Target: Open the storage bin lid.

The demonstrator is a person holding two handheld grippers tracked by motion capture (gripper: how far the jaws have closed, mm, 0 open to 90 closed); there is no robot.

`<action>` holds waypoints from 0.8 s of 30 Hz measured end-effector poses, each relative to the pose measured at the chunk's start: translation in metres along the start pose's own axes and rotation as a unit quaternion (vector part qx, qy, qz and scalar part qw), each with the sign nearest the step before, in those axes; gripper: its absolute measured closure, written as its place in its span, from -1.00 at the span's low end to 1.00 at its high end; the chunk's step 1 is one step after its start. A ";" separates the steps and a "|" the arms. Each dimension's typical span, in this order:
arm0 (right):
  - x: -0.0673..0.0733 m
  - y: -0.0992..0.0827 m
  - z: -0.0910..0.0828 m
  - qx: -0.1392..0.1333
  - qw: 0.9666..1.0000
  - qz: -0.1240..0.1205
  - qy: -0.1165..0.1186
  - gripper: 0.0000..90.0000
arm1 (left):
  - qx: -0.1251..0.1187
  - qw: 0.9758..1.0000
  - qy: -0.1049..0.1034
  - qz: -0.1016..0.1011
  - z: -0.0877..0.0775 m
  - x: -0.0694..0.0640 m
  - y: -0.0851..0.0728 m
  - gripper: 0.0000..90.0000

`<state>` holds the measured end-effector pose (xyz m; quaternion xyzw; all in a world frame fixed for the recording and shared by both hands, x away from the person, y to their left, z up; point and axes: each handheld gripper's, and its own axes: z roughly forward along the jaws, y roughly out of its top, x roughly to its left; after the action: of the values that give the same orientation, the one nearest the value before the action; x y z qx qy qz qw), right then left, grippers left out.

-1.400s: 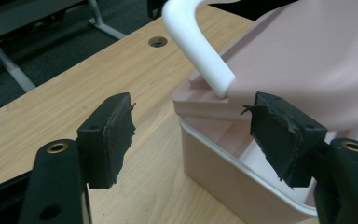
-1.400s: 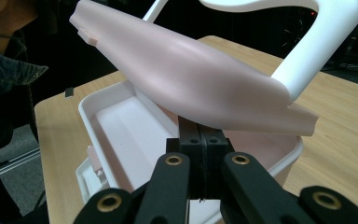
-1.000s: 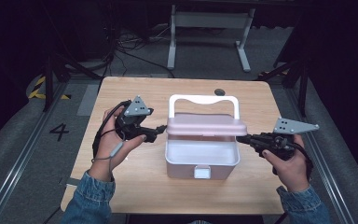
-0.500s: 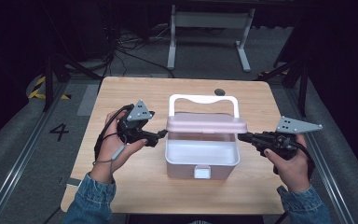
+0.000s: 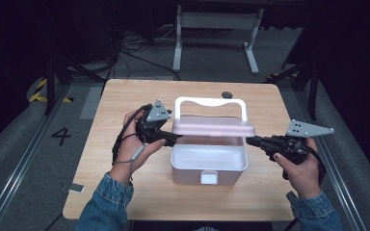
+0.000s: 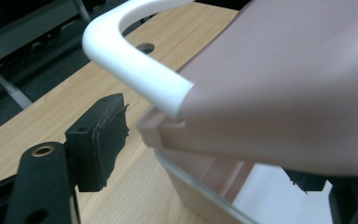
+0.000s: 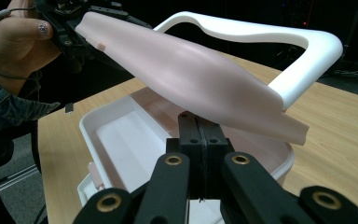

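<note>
One box (image 5: 209,166) mid-table (image 5: 125,96), white tub with one pink lid (image 5: 213,126) raised half-open and one white handle (image 5: 210,102) on it. Two grippers: left gripper (image 5: 173,139) at the lid's left end, jaws just been opening, spread wide with the lid's corner between them, pads not pressing. Right gripper (image 5: 251,141) at the lid's right edge, jaws pressed fully together, holding nothing.

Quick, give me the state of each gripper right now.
Left gripper: open, its fingers either side of the pink lid's left end, having just been opening.
Right gripper: shut, holding nothing, tips under the lid's right end.
</note>
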<state>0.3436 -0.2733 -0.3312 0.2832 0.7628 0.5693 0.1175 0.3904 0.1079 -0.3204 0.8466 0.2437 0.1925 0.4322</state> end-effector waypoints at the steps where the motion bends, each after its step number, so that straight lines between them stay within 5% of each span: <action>1: -0.001 0.000 0.000 -0.001 1.000 0.001 -0.001 1.00 | -0.003 1.000 0.002 0.005 0.001 0.000 0.001 -0.45; 16: -0.002 0.003 -0.002 -0.009 1.000 0.005 -0.004 1.00 | -0.048 0.999 0.014 0.019 -0.002 -0.008 0.013 -0.45; 20: -0.002 0.003 -0.003 -0.014 1.000 0.006 -0.008 0.99 | -0.059 0.998 -0.004 0.022 -0.001 -0.009 0.019 -0.11; 24: -0.003 0.003 -0.006 -0.017 1.000 0.009 -0.011 0.96 | -0.068 0.997 -0.011 0.020 -0.001 -0.008 0.021 0.01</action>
<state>0.3440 -0.2794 -0.3274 0.2939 0.7492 0.5802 0.1253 0.3888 0.0934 -0.3033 0.8221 0.2085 0.2076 0.4874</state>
